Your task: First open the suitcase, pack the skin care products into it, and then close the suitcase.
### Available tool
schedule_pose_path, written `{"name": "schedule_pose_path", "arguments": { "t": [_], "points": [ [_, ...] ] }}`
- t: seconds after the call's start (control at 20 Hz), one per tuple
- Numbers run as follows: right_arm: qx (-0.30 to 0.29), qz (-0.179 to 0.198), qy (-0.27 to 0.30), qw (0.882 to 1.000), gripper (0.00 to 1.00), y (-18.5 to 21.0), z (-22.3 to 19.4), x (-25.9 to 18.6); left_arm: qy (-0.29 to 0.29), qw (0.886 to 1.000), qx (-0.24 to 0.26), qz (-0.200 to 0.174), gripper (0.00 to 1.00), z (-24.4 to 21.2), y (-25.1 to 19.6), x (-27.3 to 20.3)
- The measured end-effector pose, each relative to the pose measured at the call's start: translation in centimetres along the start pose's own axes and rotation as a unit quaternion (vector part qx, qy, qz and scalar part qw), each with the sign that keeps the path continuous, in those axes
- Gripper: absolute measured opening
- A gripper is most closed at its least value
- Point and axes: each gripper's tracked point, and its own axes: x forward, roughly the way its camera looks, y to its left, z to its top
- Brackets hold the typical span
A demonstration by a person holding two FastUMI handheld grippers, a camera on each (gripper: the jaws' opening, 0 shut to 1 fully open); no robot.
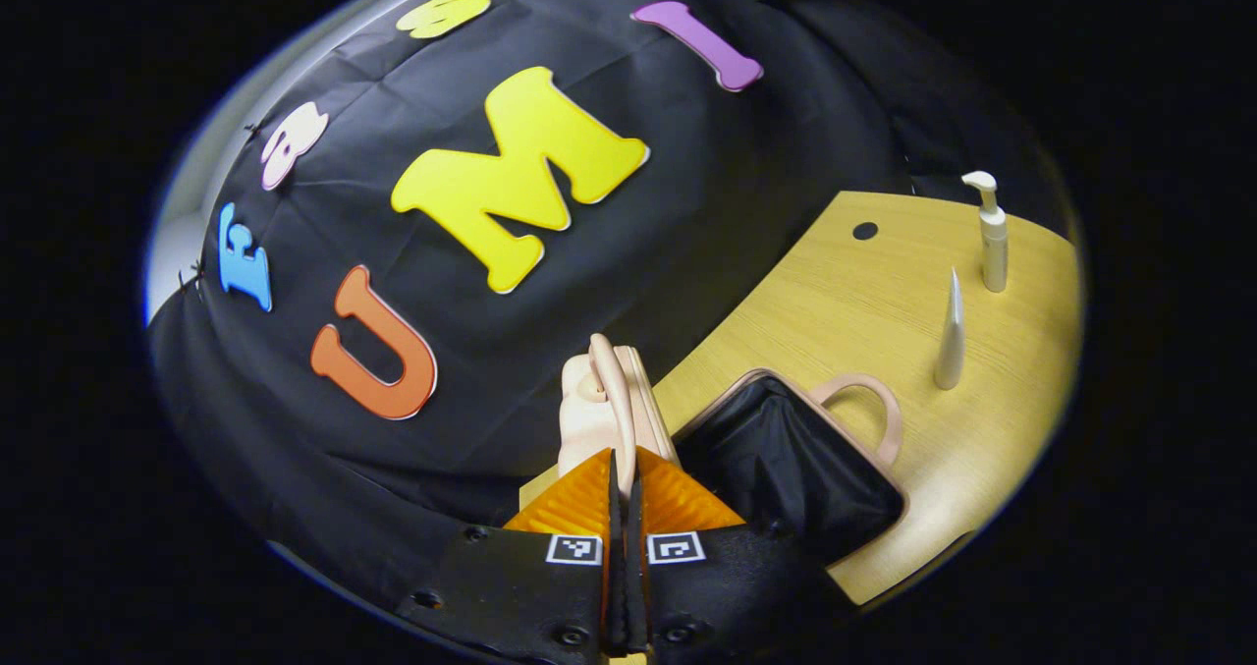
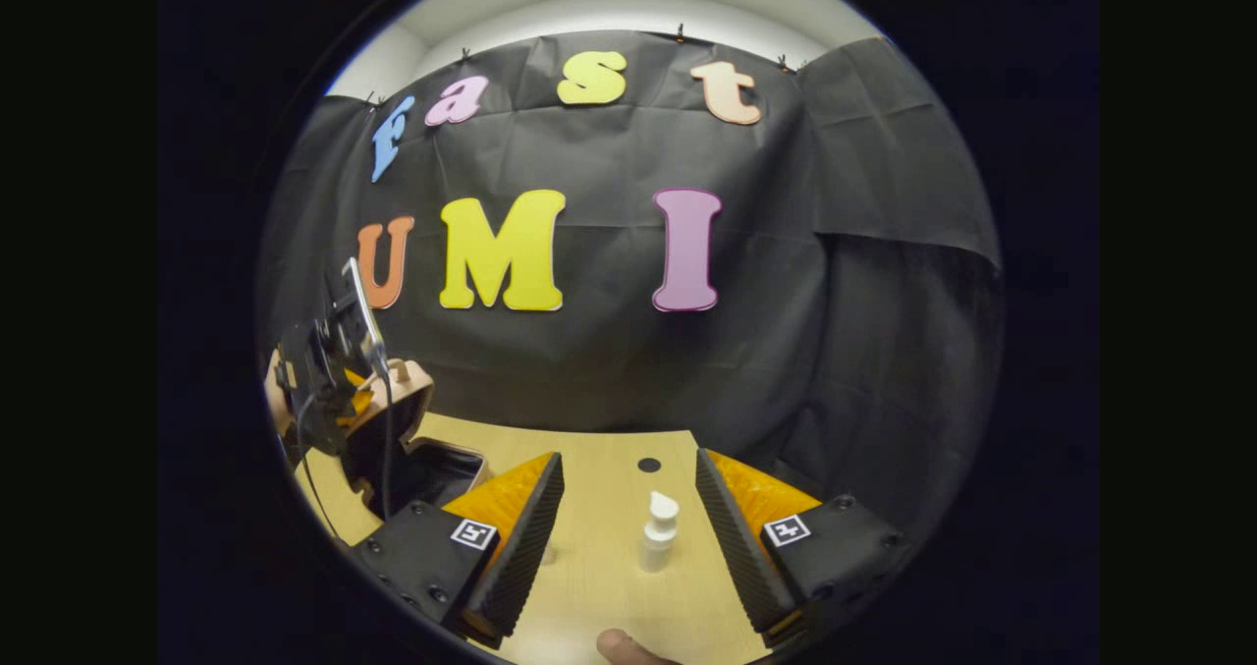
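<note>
The left gripper is standing with its ribbed, wedge-shaped fingers pressed nearly together, pinching the thin edge of the suitcase lid, which is rising upright straight ahead of it. The lid is a smooth, pale pink shell with rounded corners. Just to that gripper's right the suitcase is lying open on the table, showing a crinkled black fabric lining inside a pink rim, with a curved loop handle sticking out on the far side. Farther off to the right, a slim white tube tapering to a point is standing on its cap, and behind it a white pump bottle with a bent spout is standing upright; the two are apart from each other and from the case. The table is light wood with a fine grain and a small dark round hole in it.

The right gripper is hanging wide open over the table, holding nothing. Between its fingers, a little ahead, the pump bottle is standing untouched. Off to its left, the other gripper is sitting at the raised lid.
</note>
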Motion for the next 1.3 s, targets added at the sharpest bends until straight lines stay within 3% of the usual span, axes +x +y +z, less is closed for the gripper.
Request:
{"name": "schedule_pose_path", "arguments": {
  "t": [0.2,0.55,1.0,1.3],
  "points": [
    [-0.020,0.016,-0.001,1.000,0.80,4.3,0.6,0.0,0.012,0.998,-0.061,0.017,0.02,-4.2,6.9,0.6],
    [-0.044,0.030,0.018,0.998,0.80,10.3,0.1,0.1,0.020,0.995,-0.097,0.023,0.03,-12.7,13.4,1.8],
    [-0.046,-0.007,0.062,0.997,0.80,13.4,-1.3,0.8,0.075,0.988,-0.136,-0.001,0.03,-24.3,16.5,6.9],
    [-0.063,-0.027,0.093,0.993,0.80,15.3,-2.8,0.6,0.124,0.967,-0.211,-0.063,0.03,-32.5,14.6,10.7]
  ]
}}
